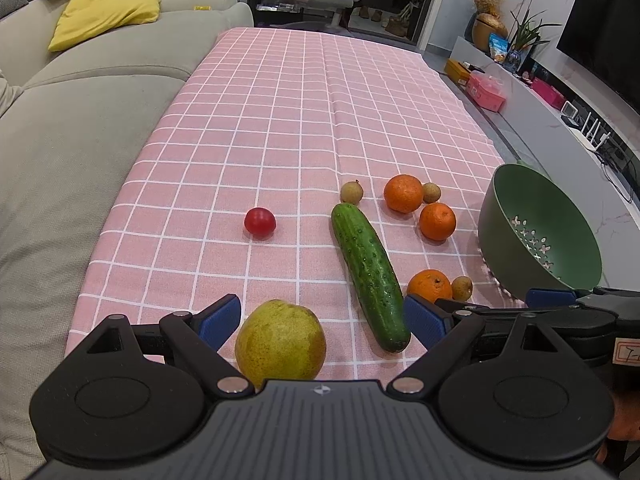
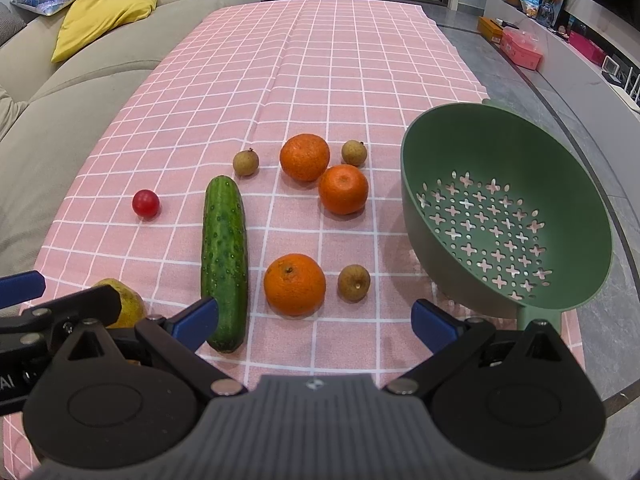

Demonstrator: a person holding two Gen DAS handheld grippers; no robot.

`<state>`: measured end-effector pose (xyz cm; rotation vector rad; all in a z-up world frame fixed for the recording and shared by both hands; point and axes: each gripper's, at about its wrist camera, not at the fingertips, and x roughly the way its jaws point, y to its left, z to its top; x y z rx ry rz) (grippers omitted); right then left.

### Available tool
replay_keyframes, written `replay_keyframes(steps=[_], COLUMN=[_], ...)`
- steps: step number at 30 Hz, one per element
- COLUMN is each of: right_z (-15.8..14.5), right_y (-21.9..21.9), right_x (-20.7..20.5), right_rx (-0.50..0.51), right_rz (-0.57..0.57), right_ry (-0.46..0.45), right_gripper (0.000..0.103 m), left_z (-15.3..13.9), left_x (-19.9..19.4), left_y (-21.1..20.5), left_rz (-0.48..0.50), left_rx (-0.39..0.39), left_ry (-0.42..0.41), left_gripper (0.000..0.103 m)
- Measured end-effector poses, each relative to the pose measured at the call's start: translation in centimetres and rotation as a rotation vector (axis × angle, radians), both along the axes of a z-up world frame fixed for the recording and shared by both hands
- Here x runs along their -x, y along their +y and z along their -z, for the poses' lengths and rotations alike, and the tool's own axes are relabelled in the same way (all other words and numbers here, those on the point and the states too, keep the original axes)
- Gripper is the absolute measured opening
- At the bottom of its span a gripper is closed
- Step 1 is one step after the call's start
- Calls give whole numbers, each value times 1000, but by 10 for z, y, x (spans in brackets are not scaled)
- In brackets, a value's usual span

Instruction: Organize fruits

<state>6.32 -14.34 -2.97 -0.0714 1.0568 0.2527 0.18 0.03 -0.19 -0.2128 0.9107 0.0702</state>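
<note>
On the pink checked tablecloth (image 2: 320, 60) lie a cucumber (image 2: 224, 260), three oranges (image 2: 295, 284) (image 2: 343, 189) (image 2: 305, 157), three small brown longans (image 2: 354, 282), a cherry tomato (image 2: 145, 202) and a yellow-green pear (image 1: 280, 344). A green colander (image 2: 508, 208) stands empty at the right. My left gripper (image 1: 322, 320) is open, its jaws either side of the pear and the cucumber's near end (image 1: 372, 276). My right gripper (image 2: 316, 320) is open, just short of the nearest orange and longan.
A beige sofa (image 1: 80, 120) with a yellow cushion runs along the table's left edge. A TV bench with boxes and plants (image 1: 520, 80) stands at the right, across a strip of floor. The far half of the cloth is bare.
</note>
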Motion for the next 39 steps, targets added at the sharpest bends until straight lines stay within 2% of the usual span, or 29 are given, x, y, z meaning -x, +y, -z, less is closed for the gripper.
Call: replay_keyframes(steps=[22, 28, 32, 36, 39], right_z=[1, 4, 4, 7, 8], right_y=[1, -3, -5, 4, 6], right_x=[1, 14, 25, 34, 37], right_rx=[14, 16, -49, -31, -60], right_rz=[-9, -75, -117, -177, -204], right_ry=[6, 23, 59, 61, 94], right_gripper=[99, 99, 99, 99, 99], left_z=[0, 3, 2, 8, 13], left_x=[0, -1, -1, -2, -4], left_y=[-2, 15, 21, 27, 28], left_rz=[12, -36, -55, -73, -67], left_rx=[-5, 20, 39, 48, 53], left_ry=[-3, 11, 5, 26, 44], left_gripper=[103, 103, 103, 103, 97])
